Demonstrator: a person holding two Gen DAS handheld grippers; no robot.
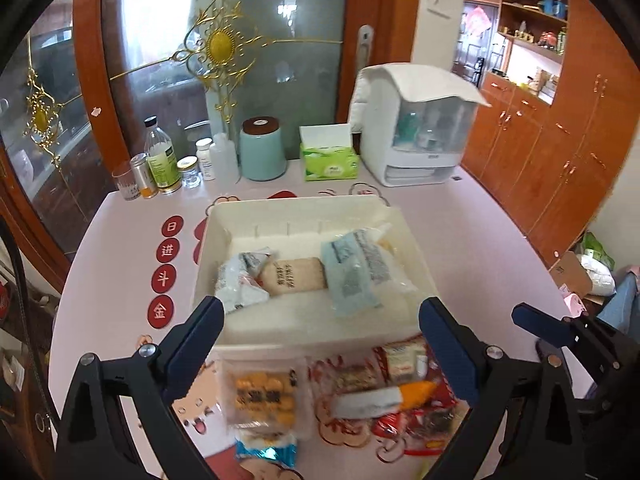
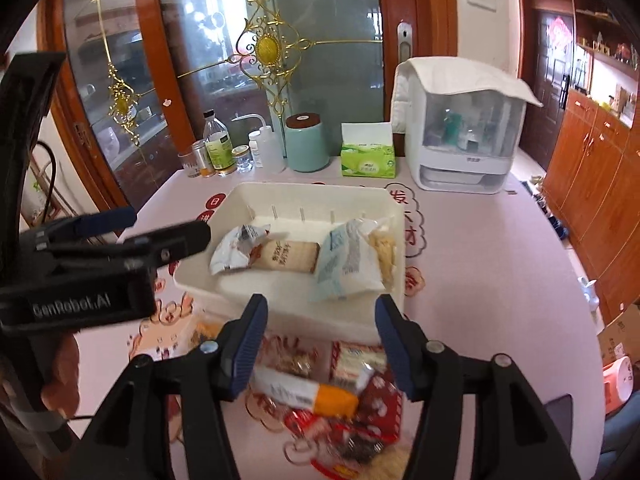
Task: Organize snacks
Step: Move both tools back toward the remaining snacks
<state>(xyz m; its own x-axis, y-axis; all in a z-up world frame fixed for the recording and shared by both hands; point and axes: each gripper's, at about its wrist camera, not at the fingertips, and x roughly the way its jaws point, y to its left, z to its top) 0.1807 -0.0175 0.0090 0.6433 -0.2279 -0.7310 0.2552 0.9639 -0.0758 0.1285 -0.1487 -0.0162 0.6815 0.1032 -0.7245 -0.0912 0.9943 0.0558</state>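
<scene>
A white bin (image 1: 304,210) (image 2: 320,196) stands mid-table and holds a crumpled white packet (image 1: 240,280) (image 2: 236,250), a tan biscuit bar (image 1: 294,276) (image 2: 288,256) and a pale blue packet (image 1: 352,272) (image 2: 344,268). Loose snacks lie in front of the bin: a clear pack of round yellow biscuits (image 1: 262,396), a white and orange packet (image 1: 384,398) (image 2: 308,394), red packets (image 1: 400,360) (image 2: 376,404). My left gripper (image 1: 320,354) is open and empty above the loose snacks. My right gripper (image 2: 322,350) is open and empty over the pile; it also shows in the left wrist view (image 1: 548,324).
Along the back stand bottles and jars (image 1: 164,164), a teal canister (image 1: 262,148), a green tissue box (image 1: 330,158) and a white appliance (image 1: 416,128). Wooden cabinets (image 1: 560,152) line the right. The table drops off at the right edge.
</scene>
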